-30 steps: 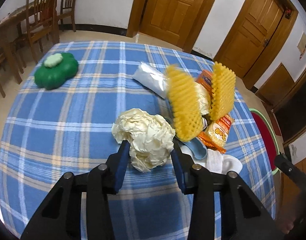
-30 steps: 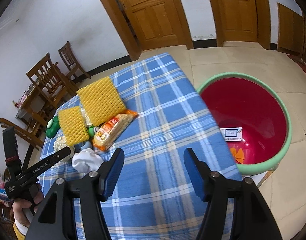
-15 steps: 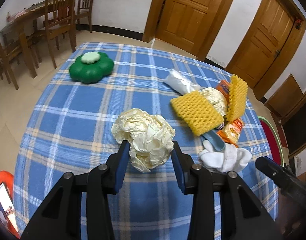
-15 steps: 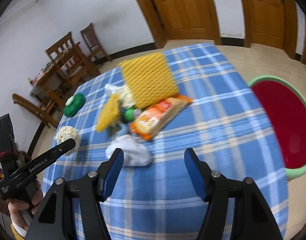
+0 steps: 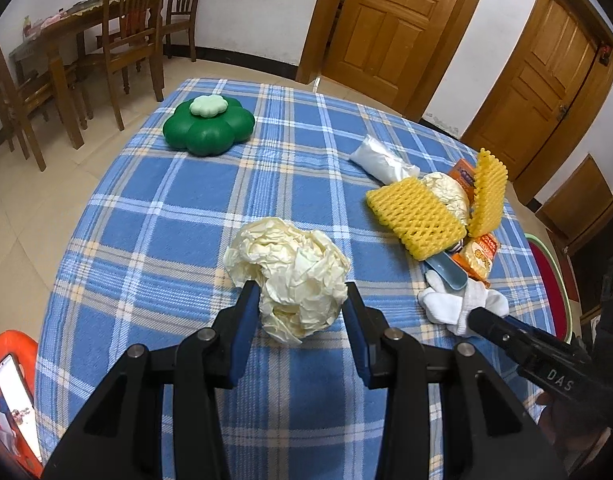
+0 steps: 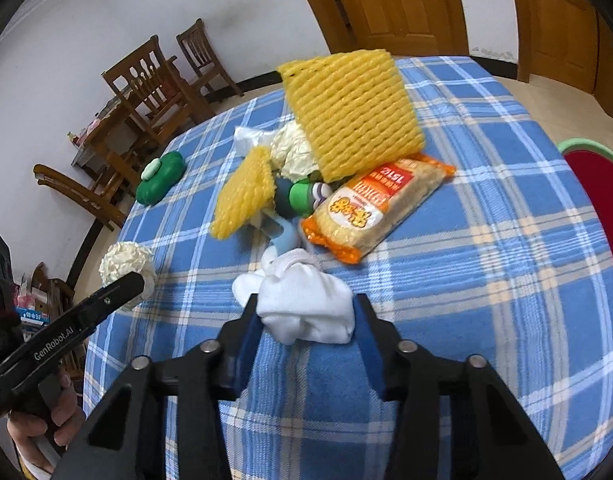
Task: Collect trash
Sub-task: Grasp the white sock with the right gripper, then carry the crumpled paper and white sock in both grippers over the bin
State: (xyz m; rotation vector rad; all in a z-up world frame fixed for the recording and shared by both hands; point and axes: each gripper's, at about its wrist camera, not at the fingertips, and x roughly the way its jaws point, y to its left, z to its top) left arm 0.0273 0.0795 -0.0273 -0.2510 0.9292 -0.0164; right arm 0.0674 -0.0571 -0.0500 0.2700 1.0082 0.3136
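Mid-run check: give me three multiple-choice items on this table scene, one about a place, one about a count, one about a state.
1. Where does the green flower-shaped container stand?
A. On the blue plaid tablecloth, apart from the trash pile
B. Inside the red basin
C. Under the snack packet

2. How many yellow foam net sleeves show?
A. One
B. Two
C. Four

3. What sits between the pads of the left tool?
A. Nothing
B. The orange snack packet
C. The crumpled cream paper ball

Answers:
1 A: it stands alone near the far left edge of the cloth.
2 B: one sleeve leans over the pile, a second sleeve lies beside it.
3 C: both blue pads press the ball's sides.
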